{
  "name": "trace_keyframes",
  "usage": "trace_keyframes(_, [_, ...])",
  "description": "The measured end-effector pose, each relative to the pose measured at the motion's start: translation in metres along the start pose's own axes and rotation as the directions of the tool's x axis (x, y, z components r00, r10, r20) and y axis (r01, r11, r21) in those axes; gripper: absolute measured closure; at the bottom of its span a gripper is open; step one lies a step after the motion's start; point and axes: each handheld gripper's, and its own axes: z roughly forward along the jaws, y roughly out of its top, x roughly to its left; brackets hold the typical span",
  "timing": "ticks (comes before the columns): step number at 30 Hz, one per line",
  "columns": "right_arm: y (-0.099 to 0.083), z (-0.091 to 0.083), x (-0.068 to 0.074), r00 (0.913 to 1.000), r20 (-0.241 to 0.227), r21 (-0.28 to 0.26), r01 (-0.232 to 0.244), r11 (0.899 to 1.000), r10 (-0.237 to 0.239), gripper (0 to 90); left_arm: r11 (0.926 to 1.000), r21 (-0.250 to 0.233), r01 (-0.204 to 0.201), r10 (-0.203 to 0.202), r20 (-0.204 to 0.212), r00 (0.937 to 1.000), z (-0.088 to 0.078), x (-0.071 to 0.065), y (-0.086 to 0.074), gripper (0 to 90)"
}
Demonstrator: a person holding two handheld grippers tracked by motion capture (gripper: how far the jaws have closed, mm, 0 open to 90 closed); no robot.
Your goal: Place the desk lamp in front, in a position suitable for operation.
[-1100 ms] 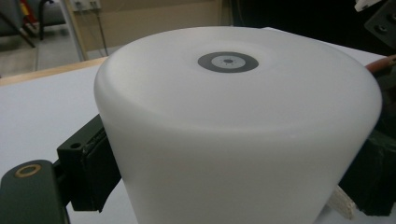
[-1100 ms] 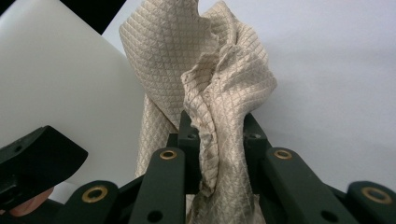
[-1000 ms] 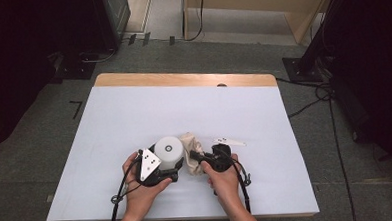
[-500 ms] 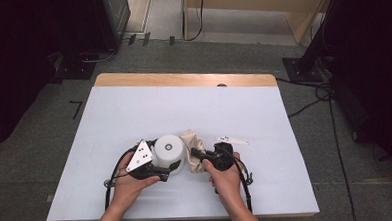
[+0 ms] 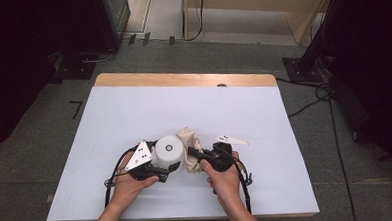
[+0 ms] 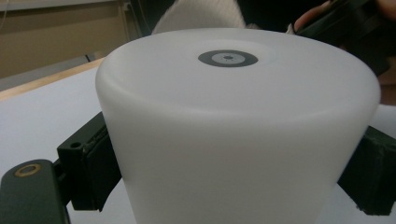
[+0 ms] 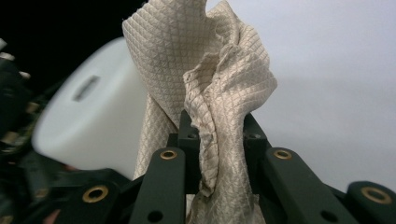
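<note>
High view, white cup [image 5: 168,150] upside down, axis vertical, left tongs [image 5: 170,167] clamping it, right tongs [image 5: 195,154] pinching cloth [image 5: 189,143]

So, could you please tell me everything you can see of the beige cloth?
The cloth is beige fabric with a fine quilted diamond pattern, bunched into upright folds. The right gripper is shut on its lower part, jaws pinching the gathered folds. In the high view it sits near the front middle of the white table, right beside the white cup; whether the two actually touch cannot be told.
</note>
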Motion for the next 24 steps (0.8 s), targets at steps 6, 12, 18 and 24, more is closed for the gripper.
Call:
trace_keyframes(6, [0.008,-0.013,0.025,0.9981,-0.018,-0.059,0.059,0.997,-0.060,76.8,1.0000,-0.001,0.005,-0.005,-0.007,1.0000,0.000,-0.001,0.000,8.7])
trace_keyframes(12, [0.004,-0.010,0.024,0.9981,-0.009,-0.055,0.061,0.997,-0.061,77.1,1.0000,-0.003,0.007,-0.007,-0.013,0.9999,0.000,-0.001,0.000,8.7])
trace_keyframes(18, [-0.011,0.010,0.005,0.9993,0.027,0.017,0.027,0.999,-0.027,77.2,1.0000,-0.003,0.009,-0.009,-0.014,0.9999,0.000,-0.001,0.000,8.7])
trace_keyframes(24, [-0.026,0.027,-0.012,0.9978,0.065,0.096,-0.020,0.995,0.014,77.3,0.9999,-0.002,0.010,-0.010,-0.015,0.9998,0.000,-0.002,0.000,8.7])
